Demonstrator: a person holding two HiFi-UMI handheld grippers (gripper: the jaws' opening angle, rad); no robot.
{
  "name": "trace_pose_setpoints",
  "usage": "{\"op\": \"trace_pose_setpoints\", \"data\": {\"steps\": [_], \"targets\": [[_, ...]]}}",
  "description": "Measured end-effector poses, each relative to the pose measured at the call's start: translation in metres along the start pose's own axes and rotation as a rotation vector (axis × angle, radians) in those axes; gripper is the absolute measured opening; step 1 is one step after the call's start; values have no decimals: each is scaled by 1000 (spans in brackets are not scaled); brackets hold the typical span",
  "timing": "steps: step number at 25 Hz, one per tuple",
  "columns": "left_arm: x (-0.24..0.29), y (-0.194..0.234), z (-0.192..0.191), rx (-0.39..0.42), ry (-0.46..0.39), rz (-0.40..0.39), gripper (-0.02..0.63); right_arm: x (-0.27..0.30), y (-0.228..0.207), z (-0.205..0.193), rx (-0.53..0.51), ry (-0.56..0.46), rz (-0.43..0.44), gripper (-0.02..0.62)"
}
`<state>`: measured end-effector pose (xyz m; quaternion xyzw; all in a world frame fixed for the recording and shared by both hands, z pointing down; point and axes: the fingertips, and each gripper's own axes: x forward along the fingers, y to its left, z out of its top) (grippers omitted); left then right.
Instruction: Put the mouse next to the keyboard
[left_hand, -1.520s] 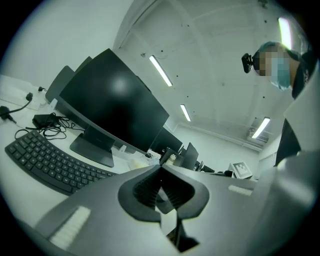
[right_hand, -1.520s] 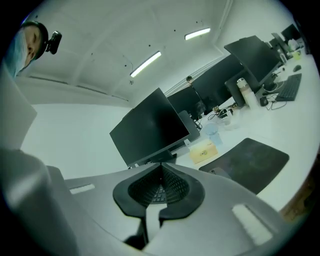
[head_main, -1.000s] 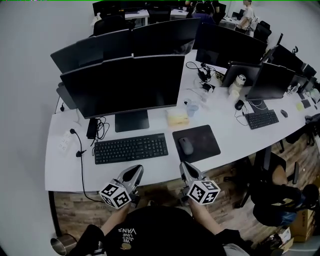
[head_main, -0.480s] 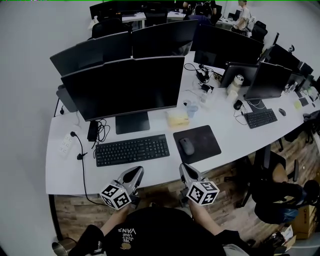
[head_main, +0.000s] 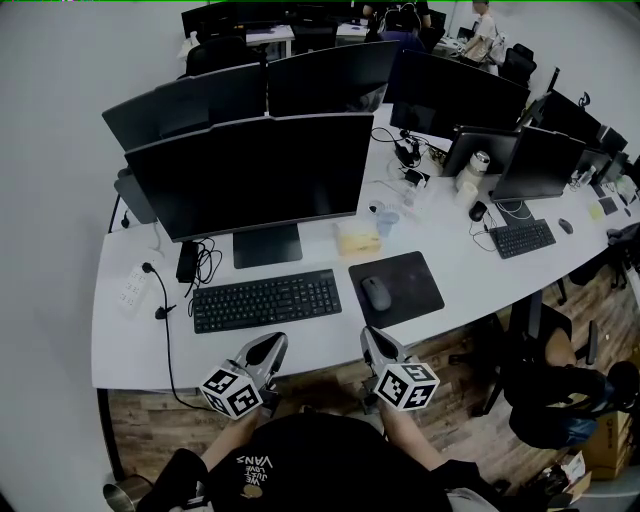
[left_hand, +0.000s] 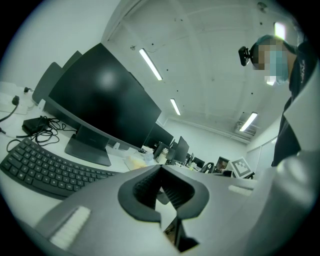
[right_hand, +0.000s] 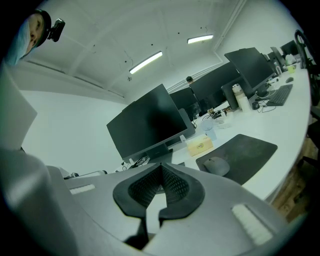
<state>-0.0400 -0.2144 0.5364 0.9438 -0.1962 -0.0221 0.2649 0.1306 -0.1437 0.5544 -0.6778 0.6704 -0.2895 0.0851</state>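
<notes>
A grey mouse (head_main: 375, 292) lies on the left half of a dark mouse pad (head_main: 395, 287), to the right of the black keyboard (head_main: 266, 300) in front of the big monitor (head_main: 250, 176). The mouse (right_hand: 216, 165) and pad (right_hand: 239, 156) also show in the right gripper view, the keyboard (left_hand: 45, 169) in the left gripper view. Both grippers hover at the desk's near edge, short of these things. My left gripper (head_main: 265, 349) is shut and empty. My right gripper (head_main: 371, 341) is shut and empty too, just in front of the pad.
A power strip (head_main: 133, 283) and cables (head_main: 200, 262) sit left of the keyboard. A yellow box (head_main: 354, 237) and a cup (head_main: 386, 222) stand behind the pad. More monitors and a second keyboard (head_main: 521, 238) fill the desk to the right; a chair (head_main: 545, 345) stands beside it.
The view has shifted very slightly; the grippers hold the same place at the desk's edge. The mouse has not moved.
</notes>
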Motion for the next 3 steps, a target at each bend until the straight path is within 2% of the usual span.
{"op": "trace_pose_setpoints", "data": {"steps": [3], "targets": [[2, 2, 0, -2, 2, 0, 2, 2, -2, -1, 0, 2, -5, 5]]}}
